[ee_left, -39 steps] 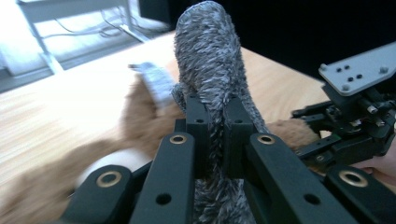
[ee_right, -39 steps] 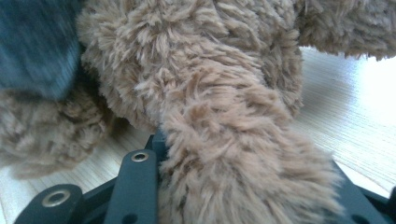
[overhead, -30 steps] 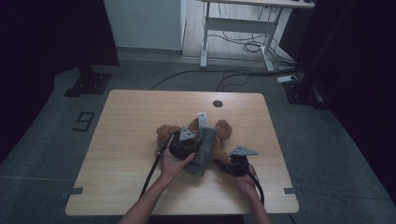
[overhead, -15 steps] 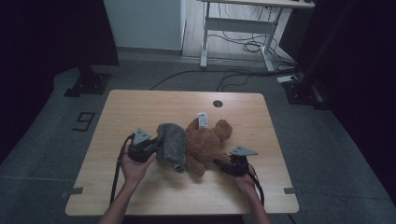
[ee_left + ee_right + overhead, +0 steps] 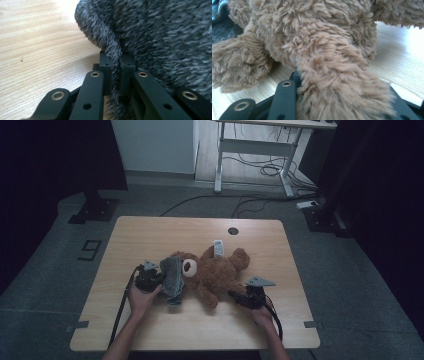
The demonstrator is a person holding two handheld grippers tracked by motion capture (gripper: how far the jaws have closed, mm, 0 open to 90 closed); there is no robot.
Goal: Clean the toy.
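Since the earlier frame, left gripper [image 5: 162, 281] carried the grey fleece garment [image 5: 172, 280] off the teddy bear [image 5: 215, 272] toward the table's left; bear's face now uncovered. Right gripper [image 5: 235, 295] kept its place.

Left jaws were pressed nearly together, pinching a folded edge of the garment [image 5: 113, 53]. Right jaws were clamped on a bear limb [image 5: 332, 82].

Handling, judged: both light, soft, limp; fleece drapes and slides free, so a hem grip suits. Bear's limb compresses, good anchor.

Garment lay bunched on the wooden table [image 5: 150, 235], touching the bear's head.
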